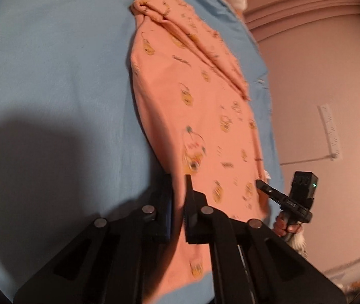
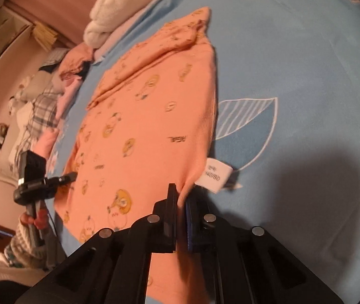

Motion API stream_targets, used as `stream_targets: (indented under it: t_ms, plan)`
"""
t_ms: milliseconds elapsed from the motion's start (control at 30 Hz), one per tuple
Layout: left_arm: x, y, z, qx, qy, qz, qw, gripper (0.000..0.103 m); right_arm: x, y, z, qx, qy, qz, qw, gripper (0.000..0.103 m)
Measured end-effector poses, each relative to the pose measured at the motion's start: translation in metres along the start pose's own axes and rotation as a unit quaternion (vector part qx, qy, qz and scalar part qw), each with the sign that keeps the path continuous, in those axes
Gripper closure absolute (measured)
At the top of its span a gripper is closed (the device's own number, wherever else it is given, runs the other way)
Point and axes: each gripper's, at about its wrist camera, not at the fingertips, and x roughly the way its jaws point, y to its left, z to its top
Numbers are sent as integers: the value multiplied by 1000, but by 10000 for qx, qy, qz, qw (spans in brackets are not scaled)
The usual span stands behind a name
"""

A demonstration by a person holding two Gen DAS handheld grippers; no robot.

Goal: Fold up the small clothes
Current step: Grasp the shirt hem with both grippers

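The left tool (image 1: pixel 178 192) is seen nearly closed, with a fold of the orange garment (image 1: pixel 192 96) pinched between its fingers at one near corner. The right tool (image 2: pixel 181 197) is likewise drawn almost together on the garment's other near corner, just beside the white size label (image 2: pixel 214 174). From both grips the cloth is stretched away over the blue bedsheet (image 2: pixel 294 63), on which the rest of it lies spread; its far end is bunched into a ridge of wrinkles. Beyond the garment's far end a white towel (image 2: pixel 111 17) and a heap of other clothes (image 2: pixel 71 68) are piled at the edge of the bed.

Judged from here, several faults are possible. The thin knit could be let slip from either grip if it is pulled unevenly, since only a narrow fold is held. The far wrinkles could be trapped inside the fold if they are not shaken flat. The label could be caught and left protruding.
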Motion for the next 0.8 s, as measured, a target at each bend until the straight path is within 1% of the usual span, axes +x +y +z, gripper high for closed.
stream_targets:
  t_ms: [100, 167, 233, 267, 333, 400, 500, 533, 600, 667, 700, 733, 800]
  plan:
    - [-15, 0, -10, 28, -127, -462, 9988, 103, -20, 6, -11, -98, -342, 354, 9987, 97]
    - [-23, -6, -14, 172, -250, -700, 9971, 103, -27, 11, -15, -95, -433, 520, 9977, 97]
    - [-26, -11, -16, 268, -290, -842, 9957, 103, -28, 17, -17, -208, -395, 532, 9976, 97]
    - [-26, -13, -17, 285, -279, -818, 9958, 103, -28, 19, -18, -242, -364, 512, 9977, 97]
    - [-24, -12, -14, 246, -236, -829, 9960, 103, -27, 17, -17, -276, -345, 305, 9986, 97]
    - [-27, -10, -12, 202, -272, -917, 9952, 103, -25, 16, -15, -210, -391, 380, 9983, 97]
    - [-32, -10, -8, 131, -331, -1101, 9933, 103, -23, 10, -17, -214, -263, 246, 9991, 97]
    - [-32, -12, -8, 188, -324, -1039, 9939, 103, -19, 3, -17, -105, -153, 214, 9996, 97]
    - [-28, -16, -9, 370, -230, -758, 9962, 103, -12, -2, -18, 0, -13, 208, 9998, 97]
    - [-19, -14, -12, 445, 12, -544, 9975, 103, -6, -4, -22, 40, 182, 191, 9996, 93]
    - [-14, -14, -13, 441, 109, -458, 9979, 103, -7, -5, -24, 26, 221, 170, 9996, 88]
    - [-7, -13, -14, 437, 265, -370, 9980, 103, -6, -5, -26, -3, 261, 142, 9996, 88]
    - [0, -12, -15, 409, 375, -338, 9979, 103, -8, -3, -28, -134, 325, 136, 9993, 88]
